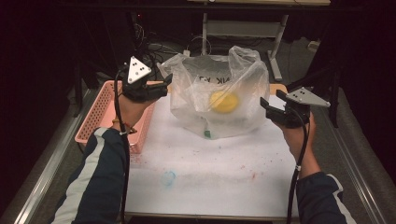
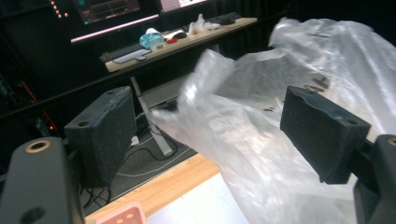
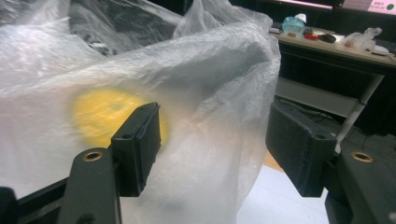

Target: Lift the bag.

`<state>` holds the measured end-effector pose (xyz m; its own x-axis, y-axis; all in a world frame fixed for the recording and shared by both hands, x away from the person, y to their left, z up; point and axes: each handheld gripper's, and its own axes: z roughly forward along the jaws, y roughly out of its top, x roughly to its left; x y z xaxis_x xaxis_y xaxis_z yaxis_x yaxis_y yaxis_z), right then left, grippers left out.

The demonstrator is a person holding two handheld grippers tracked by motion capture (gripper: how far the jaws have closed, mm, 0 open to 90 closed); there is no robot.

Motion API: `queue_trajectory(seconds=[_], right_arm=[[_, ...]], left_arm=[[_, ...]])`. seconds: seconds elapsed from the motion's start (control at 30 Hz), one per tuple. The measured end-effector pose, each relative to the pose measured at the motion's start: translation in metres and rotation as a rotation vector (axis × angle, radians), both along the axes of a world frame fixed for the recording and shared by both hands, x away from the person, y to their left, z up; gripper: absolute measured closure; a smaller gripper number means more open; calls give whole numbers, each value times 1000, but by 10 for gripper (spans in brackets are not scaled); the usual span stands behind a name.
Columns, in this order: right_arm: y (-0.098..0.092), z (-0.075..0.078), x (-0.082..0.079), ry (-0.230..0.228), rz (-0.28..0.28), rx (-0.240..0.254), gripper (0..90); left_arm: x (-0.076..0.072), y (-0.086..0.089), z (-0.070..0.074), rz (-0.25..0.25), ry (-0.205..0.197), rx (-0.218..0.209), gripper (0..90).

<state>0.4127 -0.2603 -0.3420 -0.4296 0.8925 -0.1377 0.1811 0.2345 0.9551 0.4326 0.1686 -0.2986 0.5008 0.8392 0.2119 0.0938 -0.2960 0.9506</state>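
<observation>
White table: crumpled clear bag, yellow round thing inside; left gripper, right gripper wide, empty

bag: clear | fruit: yellow | basket: pink

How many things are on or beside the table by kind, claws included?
Clear plastic bag: 1
Yellow round thing inside the bag: 1
Small green thing at the bag's bottom: 1
Pink basket: 1
Claws, left claw and right claw, both open: 2
Total: 6
</observation>
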Motion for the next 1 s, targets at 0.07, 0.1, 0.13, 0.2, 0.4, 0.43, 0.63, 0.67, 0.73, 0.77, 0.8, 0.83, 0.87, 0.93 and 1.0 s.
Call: queue_trajectory(seconds=[0.07, 0.1, 0.13, 0.2, 0.4, 0.43, 0.63, 0.67, 0.73, 0.77, 0.8, 0.83, 0.87, 0.93, 1.0], right_arm=[[1, -2, -4, 2, 6, 5, 360], [2, -4, -6, 3, 10, 7, 360], [3, -5, -8, 0, 15, 1, 360], [5, -8, -12, -5, 28, -7, 358], [14, -18, -21, -4, 51, -19, 306], [15, -19, -22, -1, 56, -22, 300], [22, -27, -26, -10, 43, -33, 243], [22, -28, -26, -7, 45, -24, 238], [21, -30, -27, -7, 43, -21, 224], [20, -32, -28, -9, 41, -16, 223], [20, -32, -29, -11, 41, -20, 223], [20, -33, -30, -9, 38, -17, 221], [20, -34, -31, -9, 39, -15, 218], [20, -36, -34, -9, 45, -19, 212], [20, -38, -36, -8, 50, -21, 209]], left_arm=[[-7, -1, -7, -5, -6, 29, 182], [-10, -1, -12, -10, -10, 33, 182], [-13, -1, -16, -14, -16, 36, 182], [-19, 0, -25, -22, -5, 34, 182], [-32, 7, -47, -28, 1, 33, 182], [-34, 8, -50, -24, 0, 29, 182], [-43, 20, -68, -11, -5, 15, 183], [-44, 21, -71, -8, -2, 23, 183], [-45, 24, -75, -3, 10, 34, 182], [-46, 26, -76, 0, 15, 36, 182], [-47, 28, -79, -2, 20, 32, 182], [-48, 29, -81, -2, 26, 35, 182], [-49, 30, -83, 0, 31, 41, 182], [-51, 31, -86, 3, 33, 54, 182], [-54, 33, -89, -3, 32, 59, 182]])
